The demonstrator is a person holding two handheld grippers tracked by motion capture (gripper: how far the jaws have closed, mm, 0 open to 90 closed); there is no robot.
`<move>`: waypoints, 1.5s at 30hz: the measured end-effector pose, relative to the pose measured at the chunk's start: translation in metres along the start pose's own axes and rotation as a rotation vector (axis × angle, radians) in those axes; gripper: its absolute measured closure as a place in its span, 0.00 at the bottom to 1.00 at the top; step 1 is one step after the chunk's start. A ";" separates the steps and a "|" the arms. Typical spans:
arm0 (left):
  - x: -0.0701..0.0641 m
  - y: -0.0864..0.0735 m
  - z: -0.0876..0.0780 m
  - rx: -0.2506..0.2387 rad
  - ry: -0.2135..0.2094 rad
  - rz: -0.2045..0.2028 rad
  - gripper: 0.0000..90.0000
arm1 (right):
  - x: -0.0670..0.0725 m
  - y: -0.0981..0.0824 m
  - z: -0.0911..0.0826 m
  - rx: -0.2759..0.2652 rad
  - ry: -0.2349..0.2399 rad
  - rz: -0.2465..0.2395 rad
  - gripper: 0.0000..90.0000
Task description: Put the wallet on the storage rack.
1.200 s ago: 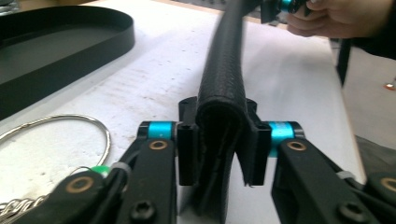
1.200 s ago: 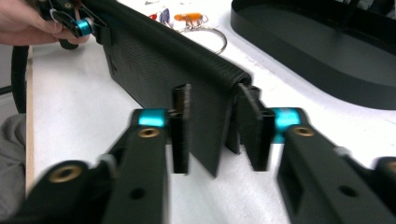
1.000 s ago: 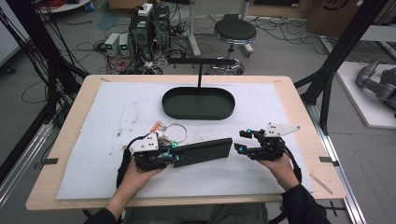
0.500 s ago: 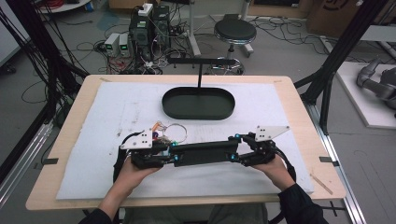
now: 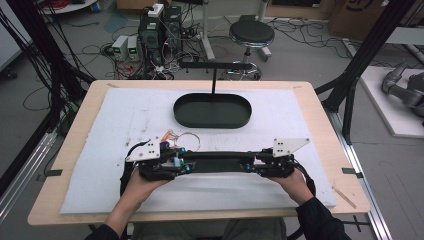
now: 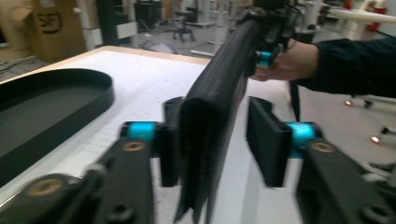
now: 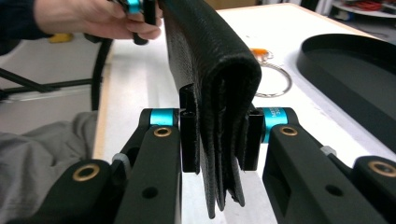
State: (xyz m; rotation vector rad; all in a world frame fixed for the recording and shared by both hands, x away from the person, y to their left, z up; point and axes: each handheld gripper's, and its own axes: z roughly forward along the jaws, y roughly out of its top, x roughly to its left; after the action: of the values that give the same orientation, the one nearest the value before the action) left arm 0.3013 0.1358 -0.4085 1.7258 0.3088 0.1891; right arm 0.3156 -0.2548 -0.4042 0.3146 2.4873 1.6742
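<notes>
The right gripper (image 7: 219,140) has just closed its black pads (image 7: 190,140) on one end of a long, folded black leather pouch (image 5: 216,162), and in the right gripper view both pads press flat against the pouch's layered edge, so this end looks firmly pinched. At the other end the left gripper (image 6: 217,140) has just been opening: in the left gripper view one pad (image 6: 170,140) lies against the pouch while the other (image 6: 267,140) stands clear of it with a gap between, so that grip reads as let go, with the leather merely passing between the jaws. A second ago the pouch hung from the left gripper alone, with the right one off to the side and empty; now it spans level between the two, held just above the white foam mat (image 5: 100,150) near the front of the wooden table (image 5: 75,125). This looks like a hand-over in progress, the weight going to the right side. A black oval tray (image 5: 212,110) on a stand sits farther back, well apart from the pouch, and a metal key ring with an orange tag (image 5: 181,141) lies on the mat just beyond the left gripper. If the tray is where the pouch goes, the right hand would need to carry it back alone once the left draws off.
</notes>
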 end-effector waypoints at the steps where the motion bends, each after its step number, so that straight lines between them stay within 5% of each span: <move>1: 0.001 0.000 -0.001 -0.003 0.010 -0.007 0.57 | 0.000 0.000 0.000 0.003 -0.012 -0.001 0.85; 5: 0.003 0.001 -0.008 -0.021 0.063 -0.023 0.44 | -0.003 0.000 -0.004 -0.008 -0.055 0.006 0.85; 11: 0.005 0.001 -0.023 -0.040 0.145 -0.037 0.39 | -0.010 0.003 -0.010 -0.052 -0.140 0.032 0.85; 15: 0.002 0.002 -0.034 -0.048 0.193 -0.036 0.37 | -0.026 0.010 -0.012 -0.063 -0.234 0.064 0.85; 24: -0.004 -0.004 -0.056 -0.021 0.277 -0.030 0.29 | -0.059 0.030 -0.001 -0.057 -0.297 0.059 0.85; 32: -0.003 -0.011 -0.064 -0.028 0.306 -0.046 0.29 | -0.087 0.046 0.013 -0.077 -0.317 0.072 0.85; 45: -0.006 -0.015 -0.054 -0.027 0.281 -0.029 0.29 | -0.132 0.047 0.049 -0.060 -0.337 0.122 0.85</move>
State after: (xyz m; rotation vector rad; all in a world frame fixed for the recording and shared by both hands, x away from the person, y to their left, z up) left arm 0.2781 0.1872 -0.4135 1.6677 0.5347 0.4146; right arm 0.4590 -0.2259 -0.3809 0.6919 2.2058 1.5807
